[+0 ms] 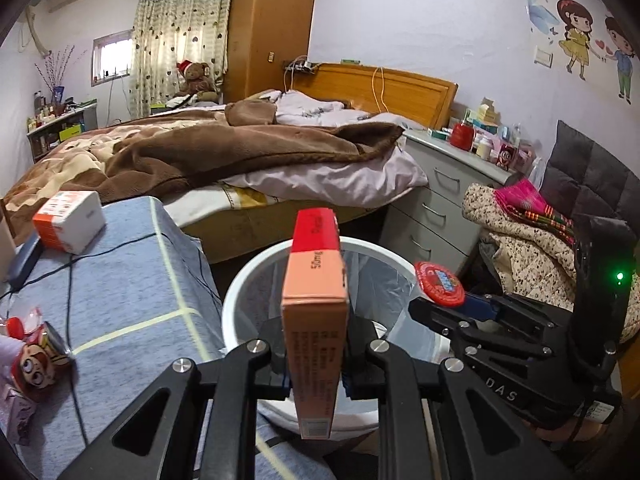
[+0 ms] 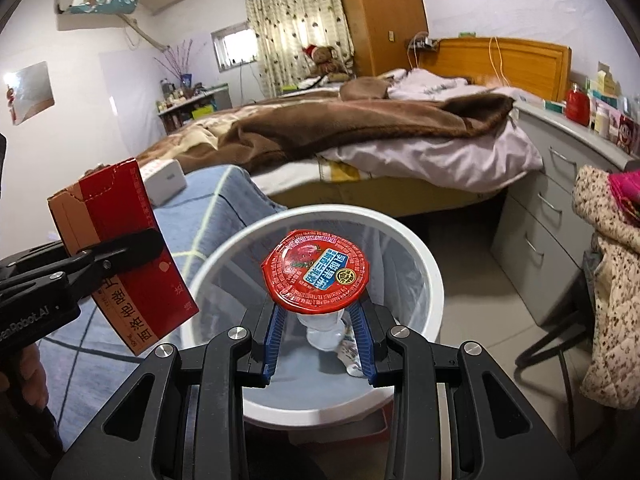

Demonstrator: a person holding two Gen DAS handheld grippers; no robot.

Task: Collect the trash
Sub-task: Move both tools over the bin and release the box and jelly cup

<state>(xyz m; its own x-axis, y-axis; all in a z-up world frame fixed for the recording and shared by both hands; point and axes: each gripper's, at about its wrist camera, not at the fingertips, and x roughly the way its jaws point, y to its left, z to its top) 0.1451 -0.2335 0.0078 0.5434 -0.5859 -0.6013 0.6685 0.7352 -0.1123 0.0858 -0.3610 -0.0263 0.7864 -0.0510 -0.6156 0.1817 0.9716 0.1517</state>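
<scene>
**Both tongs loaded above the bin**

Left wrist view: the left gripper is clenched on a red box, which stands upright between its fingers over the white bin.

Right wrist view: the right gripper grasps a jelly cup, red lid up, above the bin. The box hangs just beside, left.

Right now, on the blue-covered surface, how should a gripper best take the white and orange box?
Probably across the white and orange box, on its two long flat side faces, coming from above. It lies flat on the blue cover, apart from other things, so its parallel sides offer an even hold. Mind the black cable beside it.
</scene>
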